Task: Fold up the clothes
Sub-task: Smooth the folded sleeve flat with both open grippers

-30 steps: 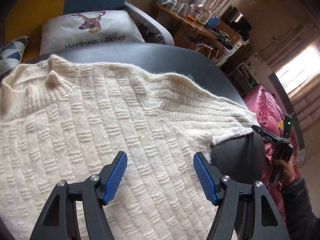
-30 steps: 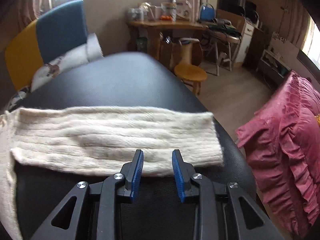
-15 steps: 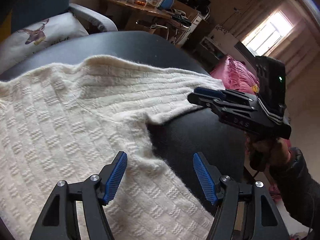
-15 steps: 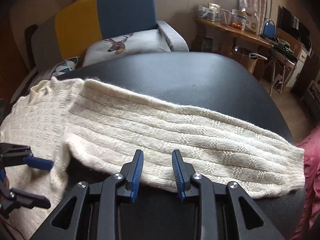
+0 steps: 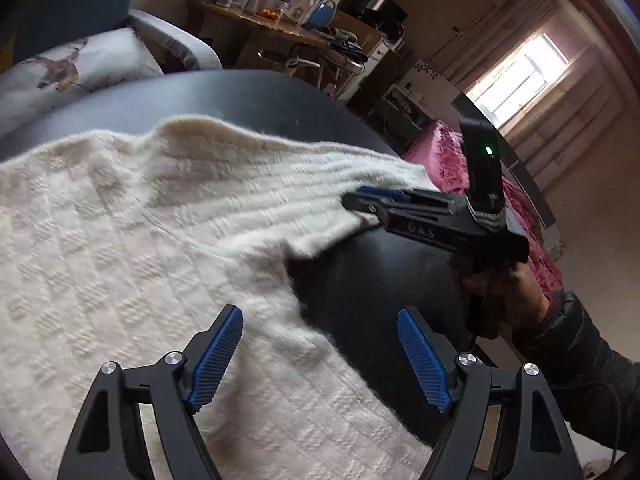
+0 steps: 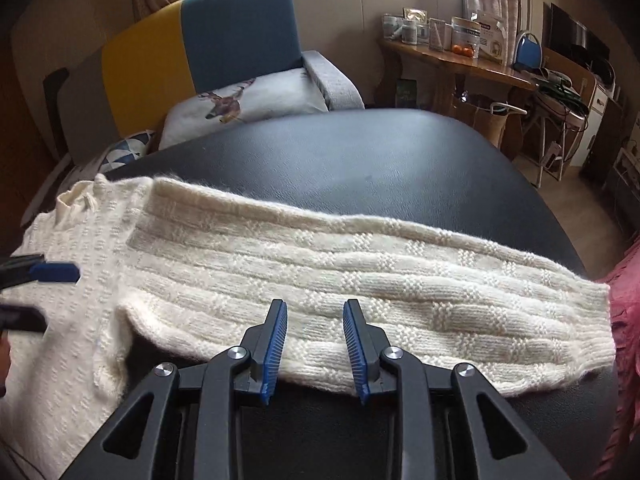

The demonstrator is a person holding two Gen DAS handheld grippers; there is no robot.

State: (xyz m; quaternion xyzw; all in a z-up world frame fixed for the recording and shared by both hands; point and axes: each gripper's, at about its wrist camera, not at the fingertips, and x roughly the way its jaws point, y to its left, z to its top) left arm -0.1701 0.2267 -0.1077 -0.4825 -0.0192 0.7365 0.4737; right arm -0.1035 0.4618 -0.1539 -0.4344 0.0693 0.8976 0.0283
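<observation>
My left claw (image 5: 320, 356): jaws wide apart over sweater (image 5: 132, 264) hem | my right claw (image 6: 315, 344): jaws part open, empty, at sleeve (image 6: 360, 276) near edge | sweater flat on black table (image 6: 360, 152) ahead

Beyond the jaws: yellow-and-blue armchair (image 6: 200, 44) with a deer cushion (image 6: 248, 100), cluttered wooden desk (image 6: 452, 60) to the right, bright window (image 5: 520, 76).

Counted: one cream sweater (image 6: 320, 280), two grippers, left (image 5: 320, 356) and right (image 6: 315, 344), one deer-print cushion (image 6: 256, 98), one black table (image 6: 360, 160).
</observation>
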